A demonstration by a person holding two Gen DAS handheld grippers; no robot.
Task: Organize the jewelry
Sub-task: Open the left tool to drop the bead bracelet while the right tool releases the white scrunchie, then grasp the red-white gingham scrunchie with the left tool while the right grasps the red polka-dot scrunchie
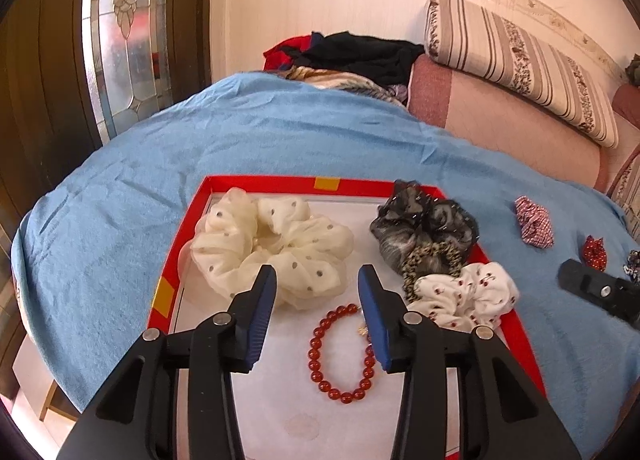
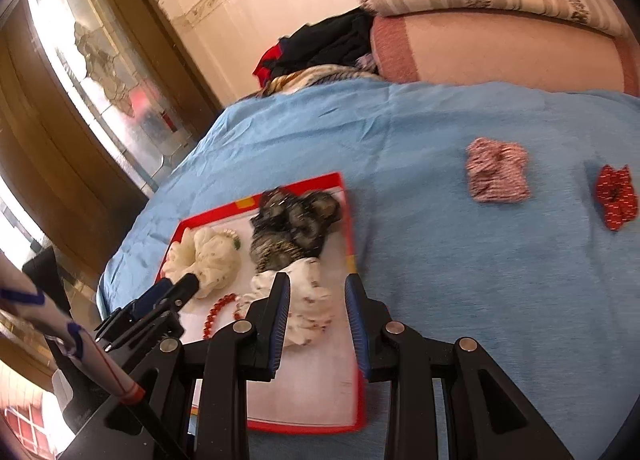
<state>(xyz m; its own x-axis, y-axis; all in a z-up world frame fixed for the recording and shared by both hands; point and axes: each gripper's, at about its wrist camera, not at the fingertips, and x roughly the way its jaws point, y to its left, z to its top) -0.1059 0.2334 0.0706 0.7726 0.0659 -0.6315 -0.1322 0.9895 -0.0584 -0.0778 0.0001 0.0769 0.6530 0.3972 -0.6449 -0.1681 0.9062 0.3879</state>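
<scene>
A red-rimmed tray (image 1: 276,181) lies on a blue cloth. In it lie a cream dotted scrunchie (image 1: 272,244), a grey-black scrunchie (image 1: 424,220), a white cherry-print scrunchie (image 1: 464,296) and a red bead bracelet (image 1: 340,356). My left gripper (image 1: 318,280) is open and empty, just above the bracelet. My right gripper (image 2: 318,288) is open and empty over the tray's right edge (image 2: 352,260), by the white scrunchie (image 2: 308,300). A red-white checked scrunchie (image 2: 498,174) and a red dotted one (image 2: 616,196) lie on the cloth to the right.
The blue cloth (image 1: 160,188) covers a bed. A pile of dark and red clothes (image 1: 352,52) lies at its far end. A striped pillow (image 1: 516,60) rests on a pink cushion at the right. A wooden door with patterned glass (image 1: 120,28) stands at the left.
</scene>
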